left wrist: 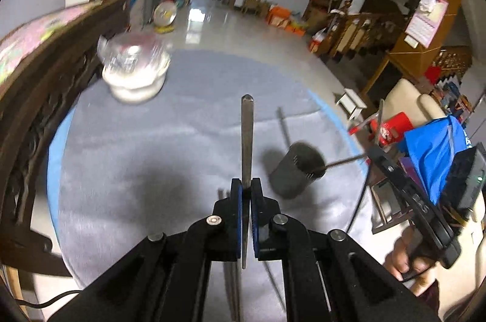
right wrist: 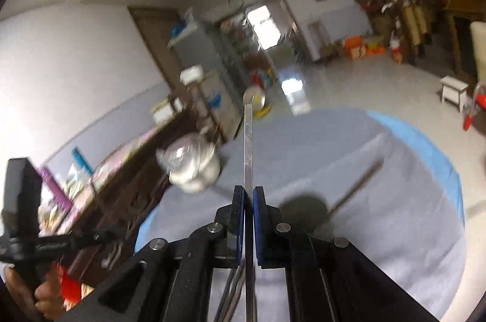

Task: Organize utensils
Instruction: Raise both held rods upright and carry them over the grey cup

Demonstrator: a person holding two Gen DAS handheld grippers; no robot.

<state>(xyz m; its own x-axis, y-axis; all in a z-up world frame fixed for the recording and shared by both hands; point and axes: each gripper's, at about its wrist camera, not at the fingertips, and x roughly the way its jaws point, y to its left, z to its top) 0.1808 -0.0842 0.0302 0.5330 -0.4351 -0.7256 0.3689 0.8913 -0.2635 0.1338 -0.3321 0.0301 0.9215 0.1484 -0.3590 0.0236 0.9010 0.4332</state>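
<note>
Utensils split between both grippers and the black holder (left wrist: 294,170) on the grey cloth (left wrist: 152,146). Left gripper (left wrist: 246,200) clenched on a flat steel handle (left wrist: 247,137), pinched edge-on between the blue pads (left wrist: 236,200), shaft running straight ahead past the fingertips, lower end trailing back between the finger arms. Right gripper (right wrist: 248,206) likewise clenched on a thin steel utensil (right wrist: 248,146), tip well ahead of the fingers and raised over the cloth; which end leads, cannot tell. Holder ahead and right of the left fingertips, already carrying two slim handles that lean outward. More thin utensils (left wrist: 232,276) lying on the cloth beneath the left finger arms. White lidded pot (left wrist: 135,70) far ahead and left, blurred.

Risks, as judgement: narrow pinch on smooth metal, so either piece liable to pivot or slide out under a quick swing. Light holder likely to tip if a long shaft strikes its rim or the leaning handles. Two long pieces aimed at one small mouth, so liable to clash unless dropped in one at a time.
</note>
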